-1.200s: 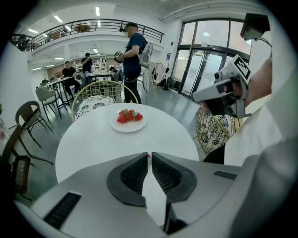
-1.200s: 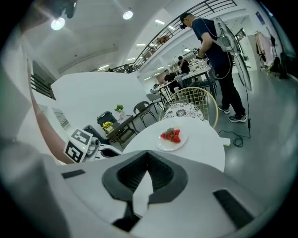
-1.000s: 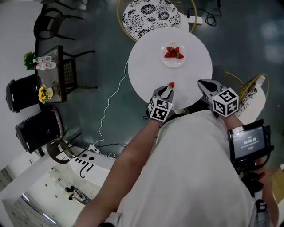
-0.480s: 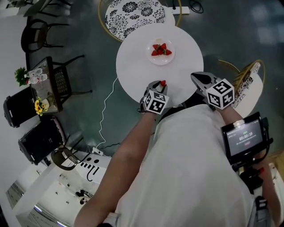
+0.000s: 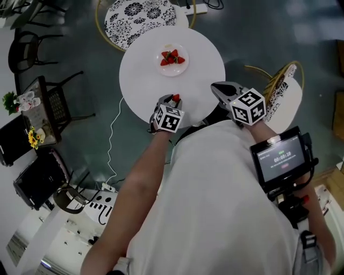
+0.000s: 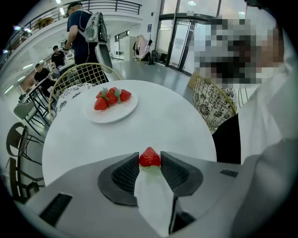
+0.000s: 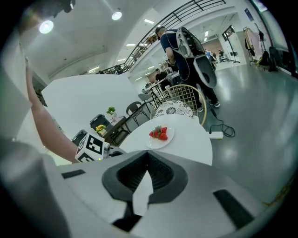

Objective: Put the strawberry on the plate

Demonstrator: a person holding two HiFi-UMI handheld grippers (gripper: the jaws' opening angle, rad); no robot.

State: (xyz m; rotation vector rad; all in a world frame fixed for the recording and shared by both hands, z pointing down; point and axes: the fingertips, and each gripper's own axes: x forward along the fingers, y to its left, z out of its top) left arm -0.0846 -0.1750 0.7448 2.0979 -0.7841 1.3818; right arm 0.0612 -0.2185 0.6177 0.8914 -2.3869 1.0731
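A single red strawberry (image 5: 176, 98) (image 6: 149, 157) sits near the front edge of the round white table (image 5: 145, 70). It stands tip up between the tips of my left gripper (image 5: 171, 100) (image 6: 150, 156), which points steeply down. Those jaws have just been opening, and they stand beside the berry without pressing on it. Farther back, the white plate (image 5: 173, 70) (image 6: 111, 114) (image 7: 156, 143) holds several strawberries (image 5: 172, 57) (image 6: 111, 97). My right gripper (image 5: 217, 87) (image 7: 148, 153) hovers at the table's front right edge, shut and empty.
A patterned wire chair (image 5: 142, 16) stands behind the table and another (image 5: 282, 88) to its right. A white cable (image 5: 115, 129) trails on the floor at the left. A screen (image 5: 279, 158) hangs at the person's chest. People (image 6: 86, 32) stand far behind.
My left gripper has sunk toward the table around the strawberry and its jaws stand wider. The head view has shifted, so the table sits farther left. The right gripper has hardly moved.
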